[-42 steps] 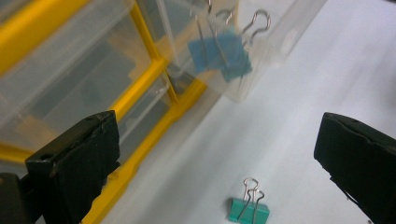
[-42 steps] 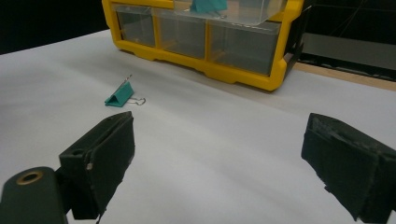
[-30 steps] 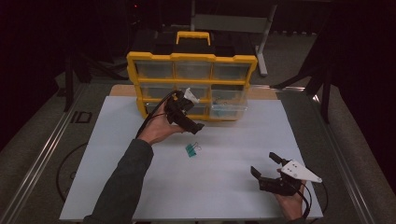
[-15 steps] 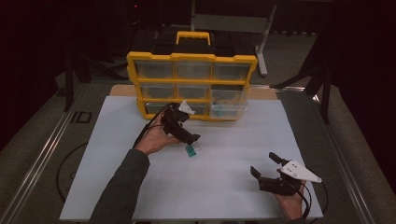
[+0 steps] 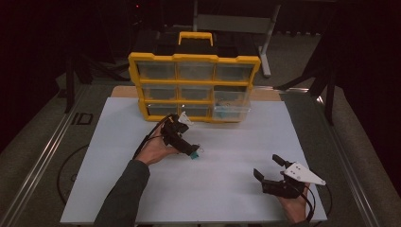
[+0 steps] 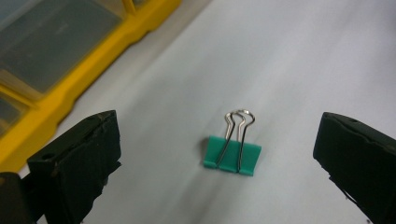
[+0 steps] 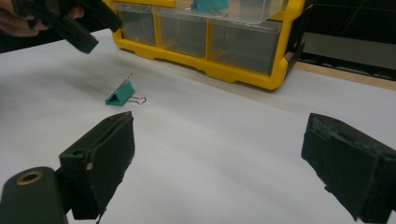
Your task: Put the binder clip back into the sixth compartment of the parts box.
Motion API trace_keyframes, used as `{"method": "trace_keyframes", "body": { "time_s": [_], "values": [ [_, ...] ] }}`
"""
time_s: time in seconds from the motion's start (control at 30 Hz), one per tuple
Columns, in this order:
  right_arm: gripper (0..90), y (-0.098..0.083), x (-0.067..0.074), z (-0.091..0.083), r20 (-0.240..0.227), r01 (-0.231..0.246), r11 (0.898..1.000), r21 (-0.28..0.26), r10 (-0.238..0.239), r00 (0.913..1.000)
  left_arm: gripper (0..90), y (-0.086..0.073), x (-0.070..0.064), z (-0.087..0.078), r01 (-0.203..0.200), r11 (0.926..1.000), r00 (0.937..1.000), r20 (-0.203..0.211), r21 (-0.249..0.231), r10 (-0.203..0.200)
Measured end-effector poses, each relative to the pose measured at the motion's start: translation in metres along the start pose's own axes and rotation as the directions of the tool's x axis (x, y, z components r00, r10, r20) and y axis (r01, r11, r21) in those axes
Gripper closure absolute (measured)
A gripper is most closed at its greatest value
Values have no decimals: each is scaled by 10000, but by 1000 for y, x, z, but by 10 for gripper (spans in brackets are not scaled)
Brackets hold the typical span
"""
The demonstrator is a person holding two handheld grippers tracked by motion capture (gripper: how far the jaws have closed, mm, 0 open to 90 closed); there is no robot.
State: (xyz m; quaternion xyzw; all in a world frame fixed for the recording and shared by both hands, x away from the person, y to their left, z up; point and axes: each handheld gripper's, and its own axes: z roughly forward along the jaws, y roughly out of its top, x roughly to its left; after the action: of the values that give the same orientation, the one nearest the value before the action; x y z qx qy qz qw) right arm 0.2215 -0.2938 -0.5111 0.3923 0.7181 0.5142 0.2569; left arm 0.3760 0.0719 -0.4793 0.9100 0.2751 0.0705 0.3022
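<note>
Green binder clip (image 6: 232,154) lies on the white sheet (image 5: 227,189), between the left gripper's (image 5: 191,152) spread jaws. Right gripper (image 5: 269,169), at the clip's four o'clock, gapes wide, holding nothing.

Looks like a lab or workshop test bench rather than anyone's home. The tabletop (image 5: 118,189) is covered by a plain white sheet, with metal rails along its sides and dark curtained surroundings. Ahead of the left jaws sits a yellow parts organizer (image 5: 194,87) with clear little drawers and a carry handle, typical small-hardware storage. Beyond it stands a metal frame stand (image 5: 231,23).
</note>
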Motion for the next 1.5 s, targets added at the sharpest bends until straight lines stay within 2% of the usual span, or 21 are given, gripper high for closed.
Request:
{"method": "trace_keyframes", "body": {
  "time_s": [0.33,0.67,0.77,0.83,0.9,1.07,1.13,1.3,1.5],
  "values": [
    [95,0,0,0,20,-10,10000,0,10,10000,61,-12,-5,24,-162,9983,9993,336,554,143],
    [95,0,0,0,17,1,10000,-10,-1,10000,212,-14,-9,38,-514,9926,9982,352,1099,478],
    [95,0,0,0,18,5,10000,3,-5,10000,298,-14,-11,42,-600,9904,9976,410,1245,553],
    [95,0,0,0,23,-4,10000,0,4,10000,329,-14,-12,47,-691,9858,9973,343,1528,646],
    [95,0,0,0,19,6,10000,-2,-6,10000,353,-15,-11,50,-653,9846,9977,295,1621,613],
    [95,0,-1,0,23,11,10000,22,-11,10000,393,-15,-9,53,-581,9859,9977,437,1570,519],
    [95,0,0,0,20,4,10000,29,-4,10000,406,-15,-9,54,-670,9852,9972,432,1579,609],
    [95,0,0,0,22,-1,10000,27,1,10000,486,-14,-9,56,-634,9852,9969,561,1590,551],
    [95,0,0,1,16,15,10000,31,-15,10000,498,-14,-8,55,-522,9861,9974,568,1579,437]
  ]
}}
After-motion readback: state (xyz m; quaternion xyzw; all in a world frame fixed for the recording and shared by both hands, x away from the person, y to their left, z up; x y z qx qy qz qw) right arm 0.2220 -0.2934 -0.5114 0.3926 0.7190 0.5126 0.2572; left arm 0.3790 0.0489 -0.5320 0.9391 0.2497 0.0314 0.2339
